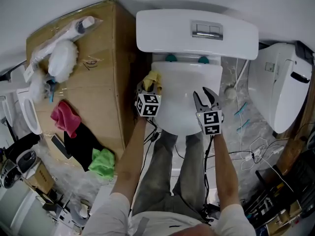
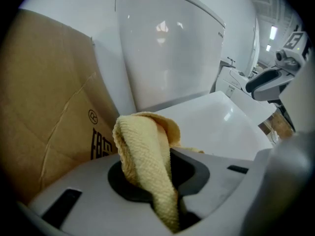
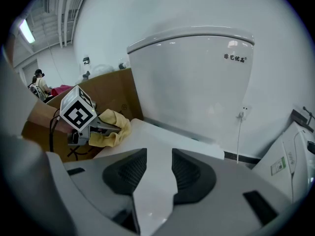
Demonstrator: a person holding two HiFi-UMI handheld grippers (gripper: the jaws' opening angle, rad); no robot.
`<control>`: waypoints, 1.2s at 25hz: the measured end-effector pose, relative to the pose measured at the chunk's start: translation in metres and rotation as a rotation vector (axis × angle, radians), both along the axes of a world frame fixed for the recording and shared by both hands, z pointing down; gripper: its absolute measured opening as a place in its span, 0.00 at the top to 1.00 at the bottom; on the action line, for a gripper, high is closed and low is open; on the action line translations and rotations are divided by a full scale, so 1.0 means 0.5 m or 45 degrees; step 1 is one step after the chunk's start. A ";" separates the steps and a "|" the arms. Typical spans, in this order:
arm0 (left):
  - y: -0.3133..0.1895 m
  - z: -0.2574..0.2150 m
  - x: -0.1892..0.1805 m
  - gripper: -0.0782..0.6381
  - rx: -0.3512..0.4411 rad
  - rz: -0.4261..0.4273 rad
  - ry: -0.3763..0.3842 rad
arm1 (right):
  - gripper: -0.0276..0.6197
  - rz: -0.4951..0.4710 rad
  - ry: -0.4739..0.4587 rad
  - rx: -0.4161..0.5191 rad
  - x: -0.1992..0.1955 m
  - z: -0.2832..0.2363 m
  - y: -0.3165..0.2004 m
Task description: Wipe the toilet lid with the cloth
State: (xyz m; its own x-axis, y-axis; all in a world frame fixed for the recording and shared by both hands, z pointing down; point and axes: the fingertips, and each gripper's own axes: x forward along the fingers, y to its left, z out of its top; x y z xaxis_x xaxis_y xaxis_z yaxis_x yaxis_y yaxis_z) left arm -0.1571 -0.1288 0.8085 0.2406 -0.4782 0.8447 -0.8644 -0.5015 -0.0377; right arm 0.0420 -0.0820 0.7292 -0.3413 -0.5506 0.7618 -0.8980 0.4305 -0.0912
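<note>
Cloth (image 2: 147, 166), yellow and bunched, is pinched between the jaws of the left gripper (image 1: 149, 89), with a loose fold standing up above them and a tail hanging down past the pads. Directly under and ahead of that gripper lies the closed toilet lid (image 1: 184, 95); the cloth appears to meet it at the lid's near-left edge, though how firmly it presses cannot be told. To wipe well, the grip should be kept tight and the gripper tilted so the padded fold, not the hard jaw tips, bears on the glossy surface. The stroke would then best run away from the left gripper across the lid in overlapping passes, with even downward pressure.

Off to the right of the left gripper, the right gripper (image 3: 152, 173) hangs over the lid's other half with its jaws apart and nothing between them. It sits in the path of a full sweep, so it may need to lift clear or move aside.

Beyond both grippers rises the cistern (image 1: 197, 31), where a stroke should stop short. A cardboard box (image 1: 101, 68) stands close on the left gripper's outer side, leaving little room for the elbow.
</note>
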 end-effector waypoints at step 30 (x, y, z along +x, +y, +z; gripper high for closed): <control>0.151 0.017 0.073 0.78 -0.010 -0.075 -0.277 | 0.69 -0.086 -0.050 -0.027 0.149 0.029 0.104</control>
